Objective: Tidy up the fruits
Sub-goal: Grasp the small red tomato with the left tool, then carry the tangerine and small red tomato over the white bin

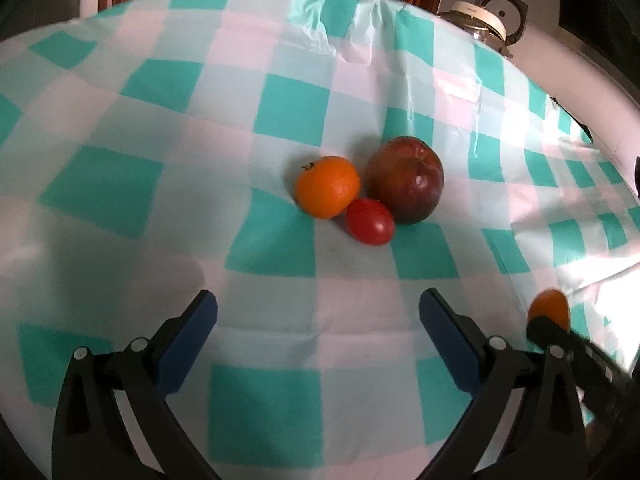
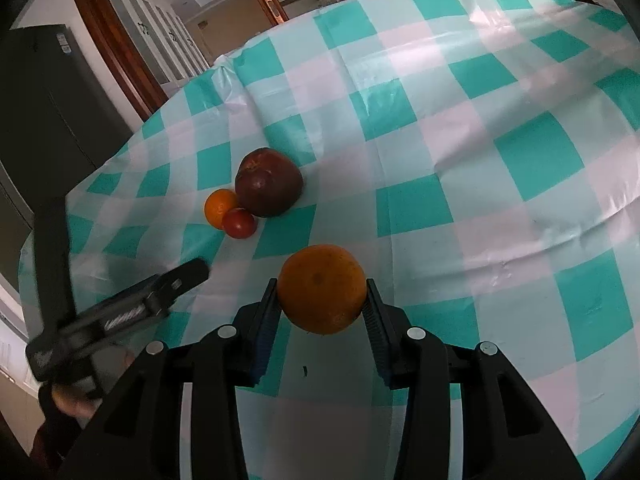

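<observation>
Three fruits lie touching on the checked tablecloth: a small orange (image 1: 328, 186), a dark red apple (image 1: 405, 179) and a small red tomato (image 1: 370, 221). They also show in the right wrist view: the small orange (image 2: 219, 207), the apple (image 2: 268, 182) and the tomato (image 2: 239, 223). My left gripper (image 1: 318, 312) is open and empty, a little short of the cluster. My right gripper (image 2: 322, 292) is shut on a larger orange (image 2: 322, 288), held above the cloth to the right of the cluster. That orange shows at the right edge of the left wrist view (image 1: 549, 309).
The table (image 1: 120, 184) wears a teal, white and pink checked plastic cloth. A glass kettle (image 1: 486, 16) stands at its far right edge. A wooden door frame (image 2: 120, 40) and a dark cabinet (image 2: 44, 108) stand beyond the table's left side.
</observation>
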### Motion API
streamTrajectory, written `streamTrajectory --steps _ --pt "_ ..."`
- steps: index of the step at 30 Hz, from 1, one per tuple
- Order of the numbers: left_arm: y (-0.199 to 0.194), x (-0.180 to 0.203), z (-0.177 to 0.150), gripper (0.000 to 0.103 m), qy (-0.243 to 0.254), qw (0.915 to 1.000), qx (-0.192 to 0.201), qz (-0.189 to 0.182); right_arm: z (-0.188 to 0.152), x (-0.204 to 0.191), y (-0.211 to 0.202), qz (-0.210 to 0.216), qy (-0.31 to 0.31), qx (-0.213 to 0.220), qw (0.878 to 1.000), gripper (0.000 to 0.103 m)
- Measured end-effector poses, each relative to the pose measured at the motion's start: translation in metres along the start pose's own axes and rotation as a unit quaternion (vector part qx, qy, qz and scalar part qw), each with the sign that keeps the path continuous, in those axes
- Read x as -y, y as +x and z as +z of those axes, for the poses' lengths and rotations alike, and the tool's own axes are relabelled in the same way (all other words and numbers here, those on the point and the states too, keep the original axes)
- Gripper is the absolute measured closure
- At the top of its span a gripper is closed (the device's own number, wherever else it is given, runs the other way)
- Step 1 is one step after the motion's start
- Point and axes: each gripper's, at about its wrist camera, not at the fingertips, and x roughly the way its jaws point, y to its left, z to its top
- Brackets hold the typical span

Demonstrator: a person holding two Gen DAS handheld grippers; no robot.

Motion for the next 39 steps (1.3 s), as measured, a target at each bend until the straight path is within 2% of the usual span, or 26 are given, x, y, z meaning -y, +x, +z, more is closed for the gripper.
streamTrajectory --steps 1,3,6,11,16,17,18,19,21,26,31,39 --pt "0.004 0.002 0.003 0.007 -0.004 1.0 -0.003 -0.002 0.0 0.0 0.0 0.0 0.0 0.0 1.0 0.062" --pt "0.016 0.008 0.012 0.022 -0.01 0.9998 -0.01 -0.011 -0.001 0.001 0.0 0.0 0.005 0.001 1.0 0.062" --pt "0.029 0.019 0.021 0.036 -0.009 0.9999 -0.01 0.004 -0.001 0.002 -0.001 -0.002 0.008 0.004 1.0 0.062" --pt "0.043 0.035 0.032 0.042 0.001 0.9999 -0.009 0.014 -0.001 0.002 0.0 -0.004 0.008 0.004 1.0 0.062" --pt "0.049 0.038 0.039 0.043 0.001 0.9998 -0.008 0.016 -0.001 0.005 0.001 0.002 0.013 0.006 1.0 0.062" --pt "0.048 0.037 0.04 0.053 0.001 0.9999 -0.008 0.009 -0.001 0.005 0.0 0.003 0.014 0.007 1.0 0.062" --pt "0.047 0.035 0.039 0.068 0.0 0.9999 -0.008 -0.007 -0.001 0.006 0.0 0.005 0.015 0.007 1.0 0.062" --pt "0.045 0.032 0.038 0.071 -0.002 1.0 -0.007 0.002 -0.002 0.006 -0.001 0.009 0.017 0.007 1.0 0.062" --pt "0.04 0.025 0.034 0.071 -0.008 0.9998 -0.006 -0.017 -0.003 0.008 -0.002 0.012 0.021 0.01 1.0 0.062" --pt "0.005 0.012 0.008 0.071 -0.001 0.9997 0.008 -0.021 -0.004 0.008 -0.004 0.014 0.021 0.013 1.0 0.062" --pt "-0.023 0.011 -0.035 0.071 0.016 0.9992 -0.011 -0.034 -0.003 0.008 -0.004 0.013 0.019 0.011 1.0 0.062" --pt "-0.023 0.009 -0.04 0.071 0.014 0.9987 -0.007 -0.049 -0.004 0.011 -0.004 0.028 0.026 0.011 0.999 0.062"
